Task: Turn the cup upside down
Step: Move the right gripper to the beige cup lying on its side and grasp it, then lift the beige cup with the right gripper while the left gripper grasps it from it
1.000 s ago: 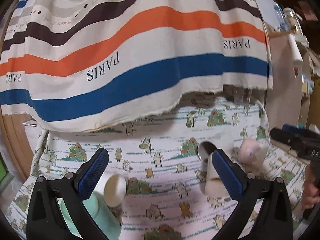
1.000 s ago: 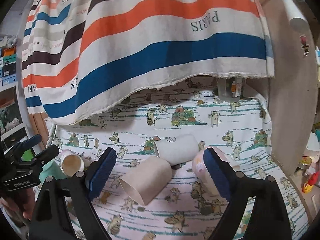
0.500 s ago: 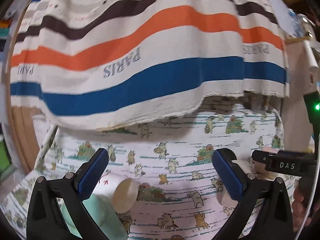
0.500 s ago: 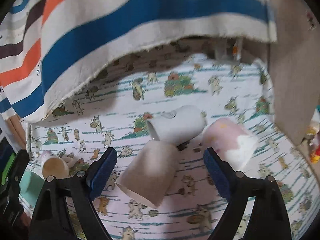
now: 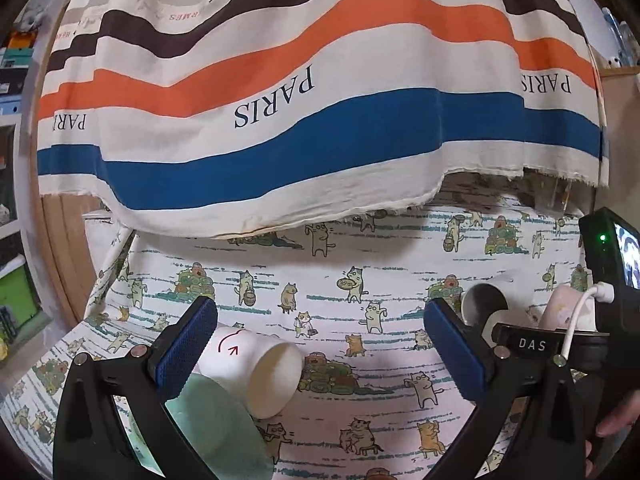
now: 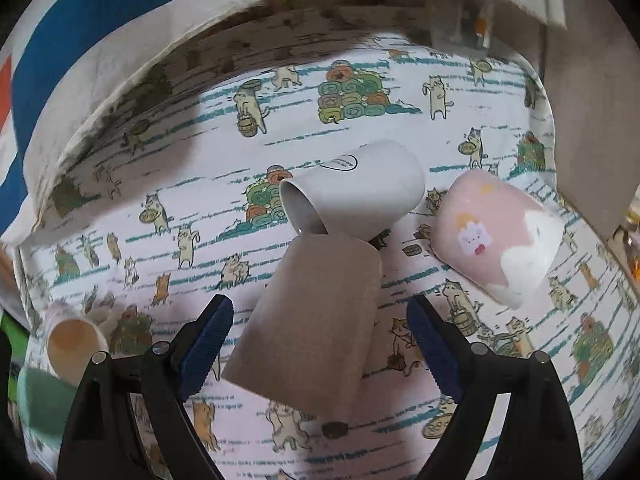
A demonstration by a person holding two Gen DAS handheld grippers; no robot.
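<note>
Several cups lie on their sides on the cat-print cloth (image 6: 360, 72). In the right wrist view a beige cup (image 6: 316, 320) lies between the fingers of my open right gripper (image 6: 320, 340), not gripped. A white cup (image 6: 360, 188) lies just behind it and a pink cup (image 6: 496, 240) to the right. In the left wrist view my open left gripper (image 5: 320, 344) hovers over the cloth. A white cup with a red arrow (image 5: 256, 364) lies by its left finger, above a mint-green cup (image 5: 216, 424). The right gripper's body (image 5: 576, 344) shows at the right.
A striped cloth marked PARIS (image 5: 280, 100) hangs over the back of the table and overhangs it. A brown board (image 6: 580, 120) stands at the right edge. The cream cup (image 6: 72, 340) and the mint-green cup (image 6: 40, 404) also show at the right wrist view's lower left.
My right gripper has moved forward and down until its fingers straddle the beige cup. My left gripper has shifted left, towards the white arrow cup. Both stay open.
</note>
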